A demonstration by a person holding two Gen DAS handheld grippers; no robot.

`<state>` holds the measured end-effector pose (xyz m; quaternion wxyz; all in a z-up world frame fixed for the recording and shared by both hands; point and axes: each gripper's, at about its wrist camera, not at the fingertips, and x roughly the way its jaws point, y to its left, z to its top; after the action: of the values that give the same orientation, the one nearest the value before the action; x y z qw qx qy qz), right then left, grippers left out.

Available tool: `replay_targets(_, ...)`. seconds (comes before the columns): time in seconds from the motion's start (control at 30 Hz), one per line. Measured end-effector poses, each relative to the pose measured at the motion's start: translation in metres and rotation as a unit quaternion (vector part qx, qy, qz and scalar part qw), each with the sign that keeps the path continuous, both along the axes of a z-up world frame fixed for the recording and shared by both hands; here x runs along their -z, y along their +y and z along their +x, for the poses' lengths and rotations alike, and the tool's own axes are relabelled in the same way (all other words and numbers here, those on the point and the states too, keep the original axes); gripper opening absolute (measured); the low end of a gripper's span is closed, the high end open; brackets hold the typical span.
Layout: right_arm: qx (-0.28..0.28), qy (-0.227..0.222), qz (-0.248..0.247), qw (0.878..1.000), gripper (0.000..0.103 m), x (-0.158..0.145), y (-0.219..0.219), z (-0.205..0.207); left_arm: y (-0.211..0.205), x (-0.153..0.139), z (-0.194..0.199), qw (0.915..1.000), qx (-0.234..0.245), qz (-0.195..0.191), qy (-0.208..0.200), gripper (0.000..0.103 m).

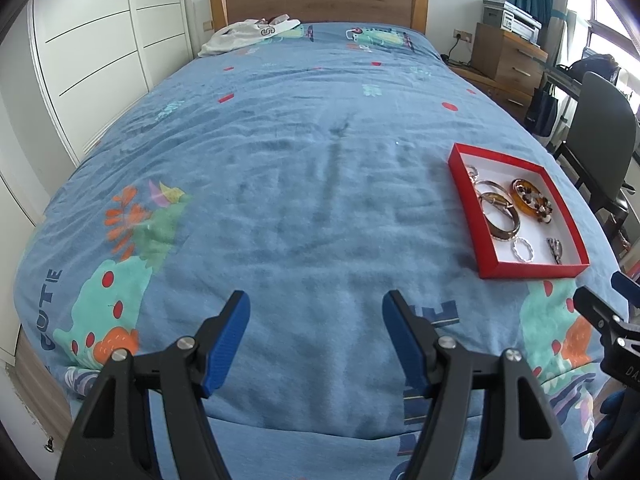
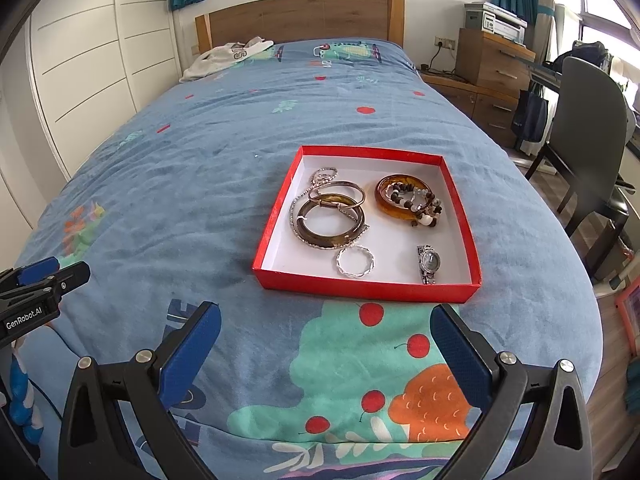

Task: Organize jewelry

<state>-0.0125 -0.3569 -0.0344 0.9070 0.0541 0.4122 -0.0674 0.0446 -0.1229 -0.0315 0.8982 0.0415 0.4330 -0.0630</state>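
A red tray [image 2: 362, 287] with a white floor lies on the blue bedspread; it also shows in the left wrist view [image 1: 532, 270] at the right. It holds a brown bangle [image 2: 332, 236], a thin metal bangle [image 2: 340, 190], an amber bangle [image 2: 390, 204] with a bead bracelet [image 2: 424, 212] on it, a silver twisted ring [image 2: 355, 262], a silver watch [image 2: 429, 262] and a chain [image 2: 322, 176]. My right gripper [image 2: 326, 330] is open and empty, just in front of the tray. My left gripper [image 1: 316, 310] is open and empty over bare bedspread, left of the tray.
White clothing [image 1: 248, 36] lies by the wooden headboard [image 1: 320, 0]. A white wardrobe [image 1: 92, 48] runs along the left. A grey chair [image 2: 588, 128] and wooden drawers [image 2: 492, 68] stand right of the bed. The bed's near edge is right under both grippers.
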Motion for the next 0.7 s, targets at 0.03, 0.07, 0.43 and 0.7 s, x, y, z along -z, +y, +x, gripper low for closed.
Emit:
replay_targets(0.03,0.000,0.000,-0.001,1.000,0.102,0.0000,0.0001,-0.0001,-0.0002,0.0002,0.0000,1.0000,0.000,0.000,0.000,0.067)
replay_targets(0.07,0.000,0.000,-0.001,1.000,0.102,0.0001,0.0001,-0.0003,0.0003,-0.0002,0.0000,1.0000,0.000,0.000,0.000,0.067)
replay_targets(0.43,0.000,0.000,-0.002,1.000,0.102,-0.0004,0.0002,-0.0008,-0.0015,-0.0005,-0.0029,1.0000,0.005,0.003,-0.005,0.067)
replay_targets(0.7,0.002,-0.001,0.001,1.000,0.102,-0.0011,-0.0055,-0.0047,-0.0020,-0.0022,-0.0056,0.9999,0.012,0.005,-0.007,0.067)
